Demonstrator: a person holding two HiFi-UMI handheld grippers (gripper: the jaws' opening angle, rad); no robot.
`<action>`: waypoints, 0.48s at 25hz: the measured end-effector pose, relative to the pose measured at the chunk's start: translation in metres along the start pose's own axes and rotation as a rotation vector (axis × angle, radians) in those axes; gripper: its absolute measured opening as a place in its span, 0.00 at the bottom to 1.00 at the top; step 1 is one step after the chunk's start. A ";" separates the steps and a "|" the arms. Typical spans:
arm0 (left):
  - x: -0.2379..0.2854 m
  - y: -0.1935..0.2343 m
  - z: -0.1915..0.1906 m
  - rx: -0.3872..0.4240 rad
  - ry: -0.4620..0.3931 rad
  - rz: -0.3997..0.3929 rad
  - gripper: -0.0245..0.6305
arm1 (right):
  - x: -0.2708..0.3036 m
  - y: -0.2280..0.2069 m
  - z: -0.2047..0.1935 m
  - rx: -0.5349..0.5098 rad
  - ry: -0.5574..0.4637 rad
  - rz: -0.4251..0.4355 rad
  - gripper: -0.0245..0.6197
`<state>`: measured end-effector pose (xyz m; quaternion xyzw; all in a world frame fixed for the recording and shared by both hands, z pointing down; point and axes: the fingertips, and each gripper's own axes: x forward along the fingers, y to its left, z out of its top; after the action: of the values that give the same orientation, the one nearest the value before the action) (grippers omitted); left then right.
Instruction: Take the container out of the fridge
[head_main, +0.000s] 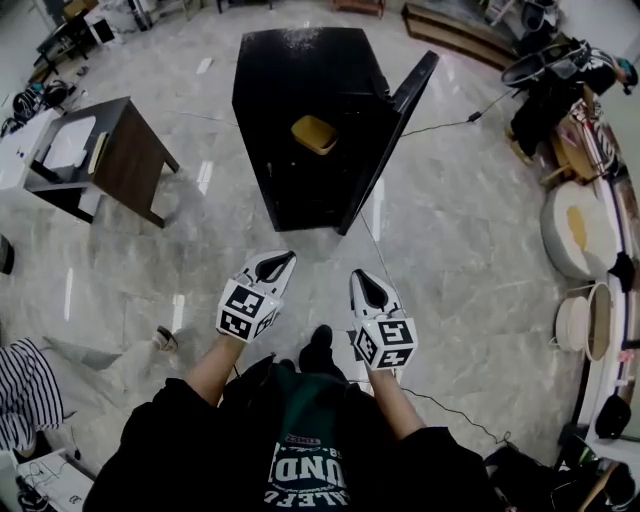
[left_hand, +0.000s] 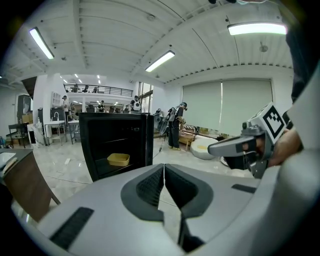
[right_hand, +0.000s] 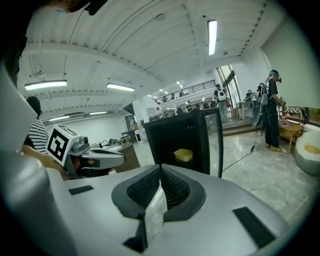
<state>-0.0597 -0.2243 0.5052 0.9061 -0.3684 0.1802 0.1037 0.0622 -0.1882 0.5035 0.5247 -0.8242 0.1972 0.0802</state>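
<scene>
Approach step: left gripper (head_main: 281, 260) and right gripper (head_main: 360, 279) are closed, empty. The container (head_main: 314, 134) sits well ahead inside the open fridge (head_main: 300, 75); next likely means stepping closer and opening a jaw pair.

The floor (head_main: 450, 250) is polished pale stone, glossy enough to mirror the ceiling lights. The fridge (head_main: 300, 80) has a smooth black shell with a sheen, and its door (head_main: 395, 130) looks like glass. The yellow container (head_main: 314, 134) seems to be matt plastic. The left gripper (head_main: 272, 266) and right gripper (head_main: 368, 290) have smooth, matt, pale plastic shells, and their jaws have dark ribbed pads.
</scene>
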 end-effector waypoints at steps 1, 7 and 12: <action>0.004 0.002 0.002 -0.001 0.000 0.006 0.06 | 0.003 -0.004 0.002 0.000 0.001 0.004 0.09; 0.022 0.008 0.005 -0.003 0.008 0.040 0.06 | 0.018 -0.021 0.005 0.000 0.009 0.037 0.09; 0.032 0.009 0.004 0.018 0.032 0.046 0.06 | 0.025 -0.031 0.002 0.001 0.020 0.059 0.09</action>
<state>-0.0441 -0.2525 0.5149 0.8952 -0.3860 0.2004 0.0973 0.0792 -0.2215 0.5175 0.4983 -0.8384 0.2050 0.0822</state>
